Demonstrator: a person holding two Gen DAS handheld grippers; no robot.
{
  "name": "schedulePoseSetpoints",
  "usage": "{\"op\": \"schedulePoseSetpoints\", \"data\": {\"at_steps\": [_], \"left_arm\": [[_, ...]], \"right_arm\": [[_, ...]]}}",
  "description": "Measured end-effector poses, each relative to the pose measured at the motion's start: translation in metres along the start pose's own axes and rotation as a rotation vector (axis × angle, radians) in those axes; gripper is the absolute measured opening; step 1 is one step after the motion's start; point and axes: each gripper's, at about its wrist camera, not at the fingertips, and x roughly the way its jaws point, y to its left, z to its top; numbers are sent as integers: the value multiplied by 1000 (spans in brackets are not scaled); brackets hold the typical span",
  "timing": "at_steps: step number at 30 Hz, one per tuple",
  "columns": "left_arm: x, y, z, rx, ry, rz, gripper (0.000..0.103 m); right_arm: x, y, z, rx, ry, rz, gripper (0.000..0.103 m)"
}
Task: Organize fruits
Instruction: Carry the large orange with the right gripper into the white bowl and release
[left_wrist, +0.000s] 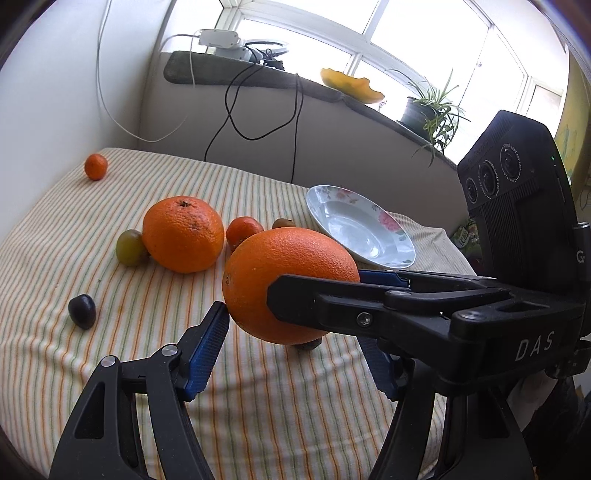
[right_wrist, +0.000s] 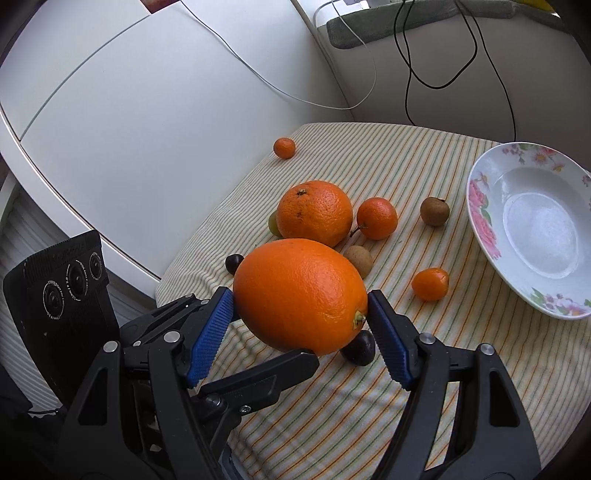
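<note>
We are squeezing the big orange (right_wrist: 300, 295) above the cloth (right_wrist: 424, 369) from four sides with both the left gripper (left_wrist: 291, 321) and the right gripper (right_wrist: 301, 306), because it looks round, heavy and slippery, so holding its fat middle seems safest.

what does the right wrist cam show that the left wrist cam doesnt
Only the right wrist view shows the small orange lying near the plate, the pale brown fruit behind the held orange, and the white cabinet.

Only the left wrist view shows the window and the potted plant on the sill.

Both show the big orange held above the striped cloth between the right gripper fingers, the left gripper close by it, the empty flowered plate, the second big orange and the far small orange.
</note>
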Motion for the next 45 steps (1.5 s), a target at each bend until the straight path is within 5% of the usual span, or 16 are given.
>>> {"op": "schedulePoseSetpoints", "data": {"at_steps": [16,45], "left_arm": [[62,-60,48,87,34,-86,69],[179,-89,88,85,183,-91,69]], "right_arm": [[-59,-75,28,67,-97,-83,77],[-39,-199,65,236,-95,-87,77]]}}
